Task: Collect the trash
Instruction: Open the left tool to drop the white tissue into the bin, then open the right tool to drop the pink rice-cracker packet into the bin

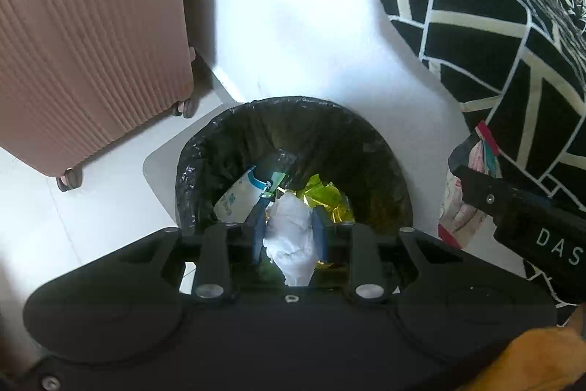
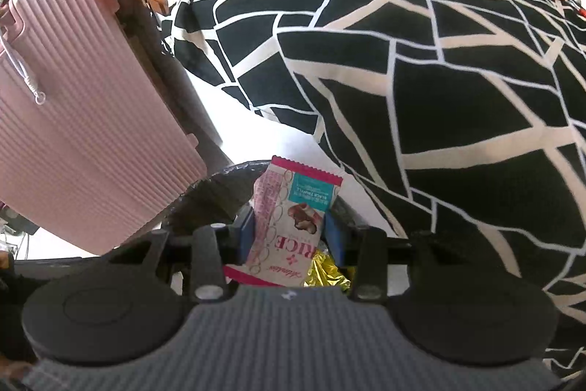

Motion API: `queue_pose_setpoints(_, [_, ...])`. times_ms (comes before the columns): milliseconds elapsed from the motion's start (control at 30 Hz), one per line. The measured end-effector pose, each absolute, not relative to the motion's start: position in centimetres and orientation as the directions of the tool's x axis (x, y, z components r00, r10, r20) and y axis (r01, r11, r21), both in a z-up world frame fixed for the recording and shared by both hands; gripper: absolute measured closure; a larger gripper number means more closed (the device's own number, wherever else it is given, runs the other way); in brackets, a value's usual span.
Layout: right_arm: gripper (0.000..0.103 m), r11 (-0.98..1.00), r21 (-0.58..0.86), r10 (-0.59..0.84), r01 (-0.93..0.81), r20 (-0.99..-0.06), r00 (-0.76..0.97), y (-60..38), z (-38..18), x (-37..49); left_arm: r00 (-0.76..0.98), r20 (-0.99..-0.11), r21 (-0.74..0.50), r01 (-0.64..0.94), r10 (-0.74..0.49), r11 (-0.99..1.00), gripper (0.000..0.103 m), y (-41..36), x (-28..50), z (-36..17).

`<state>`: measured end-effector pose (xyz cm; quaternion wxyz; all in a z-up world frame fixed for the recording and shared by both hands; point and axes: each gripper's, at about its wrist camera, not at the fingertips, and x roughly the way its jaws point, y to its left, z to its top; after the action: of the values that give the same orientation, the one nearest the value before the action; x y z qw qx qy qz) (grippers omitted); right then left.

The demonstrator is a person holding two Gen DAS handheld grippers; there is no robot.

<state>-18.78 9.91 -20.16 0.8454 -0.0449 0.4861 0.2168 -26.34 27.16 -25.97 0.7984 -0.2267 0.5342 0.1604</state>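
The crumpled white tissue (image 1: 291, 237) sits between the blue pads of my left hand-held gripper (image 1: 289, 226), which is closed narrowly on it, right above the open bin with the black liner (image 1: 197, 152). Inside the bin I see already a white-blue packet (image 1: 234, 196) and some gold foil (image 1: 326, 196).

My right hand-held gripper (image 2: 291, 233) is closed, a little wider, on a pink snack wrapper (image 2: 289, 215). It hangs over the near rim of the same bin (image 2: 219, 178), closer to the edge than the tissue.

The risk I judge here: the wrapper is light and flat, so if I let it go this near the rim it can slide out onto the white floor (image 1: 311, 24) (the bed cover with the black-and-white pattern (image 2: 439, 61) is just beside). The pink suitcase (image 1: 91, 43) stands near on the other side.
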Motion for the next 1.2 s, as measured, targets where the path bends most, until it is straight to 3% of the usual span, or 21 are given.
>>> queue_pose_setpoints(300, [0.056,0.903,0.139,0.326,-0.406,-0.837,0.439,10.2,-21.6,-18.7,0.376,-0.927,-0.183,-0.497,0.020,0.848,0.077,27.7,-26.1,-27.4])
queue_pose_setpoints(433, [0.049,0.906,0.144,0.328,-0.397,-0.833,0.446,10.3,-22.0,-18.5,0.374,-0.927,-0.174,-0.498,0.029,0.850,0.076,27.8,-26.0,-27.7])
queue_pose_setpoints(467, [0.041,0.909,0.144,0.325,-0.391,-0.831,0.451,10.2,-22.0,-18.5,0.376,-0.926,-0.170,-0.494,0.034,0.852,0.074,27.9,-25.9,-27.6])
queue_pose_setpoints(600, [0.031,0.913,0.154,0.329,-0.377,-0.826,0.458,10.2,-21.7,-18.5,0.397,-0.916,-0.159,-0.478,0.051,0.864,0.053,27.8,-25.9,-26.7])
queue_pose_setpoints(767, [0.025,0.917,0.177,0.337,-0.356,-0.821,0.461,10.0,-20.5,-18.4,0.385,-0.921,-0.137,-0.478,0.067,0.868,0.043,27.7,-25.6,-24.7])
queue_pose_setpoints(900, [0.020,0.917,0.197,0.351,-0.347,-0.812,0.467,9.6,-18.9,-18.4,0.389,-0.915,-0.101,-0.472,0.104,0.876,0.025,27.3,-25.5,-22.6])
queue_pose_setpoints(1200, [0.014,0.914,0.207,0.364,-0.350,-0.800,0.477,8.8,-16.2,-18.1,0.400,-0.906,-0.079,-0.477,0.136,0.875,0.019,26.7,-25.8,-19.0])
